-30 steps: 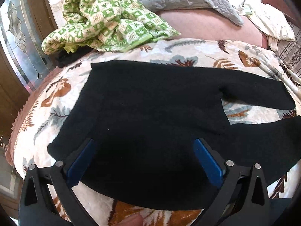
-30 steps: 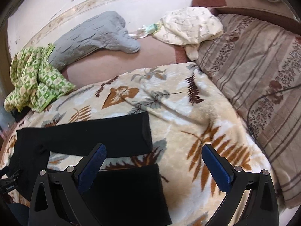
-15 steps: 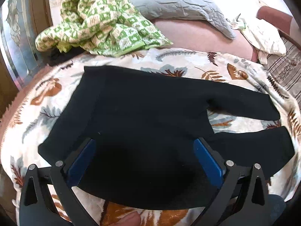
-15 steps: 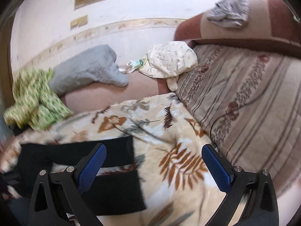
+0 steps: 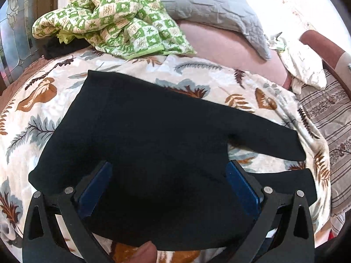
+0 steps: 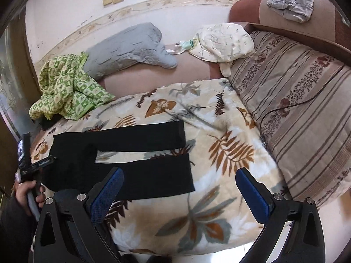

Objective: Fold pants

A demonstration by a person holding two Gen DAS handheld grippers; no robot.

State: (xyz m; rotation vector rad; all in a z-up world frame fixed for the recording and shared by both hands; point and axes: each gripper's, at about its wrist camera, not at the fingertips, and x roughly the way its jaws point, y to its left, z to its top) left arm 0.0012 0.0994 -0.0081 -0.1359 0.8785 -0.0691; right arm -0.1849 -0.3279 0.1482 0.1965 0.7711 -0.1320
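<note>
Black pants [image 5: 153, 144] lie flat on a leaf-print blanket [image 5: 33, 118], waist to the left, both legs spread apart toward the right. In the right wrist view the pants [image 6: 136, 153] show both leg ends. My left gripper [image 5: 169, 188] is open and empty, hovering above the waist and seat. My right gripper [image 6: 179, 195] is open and empty, above the blanket [image 6: 230, 149] by the near leg's end. The left gripper's body [image 6: 28, 155] shows at the left edge of the right wrist view.
A green checked cloth [image 5: 114, 17] and a grey pillow [image 5: 210, 11] lie behind the pants. A cream cloth [image 6: 223, 41] and a striped cushion [image 6: 302, 100] with a black cable are at the right. The blanket's front edge drops to the floor.
Both grippers have pulled back and risen, so more of the pants and bed shows. Both stay open. The pants have not moved.
</note>
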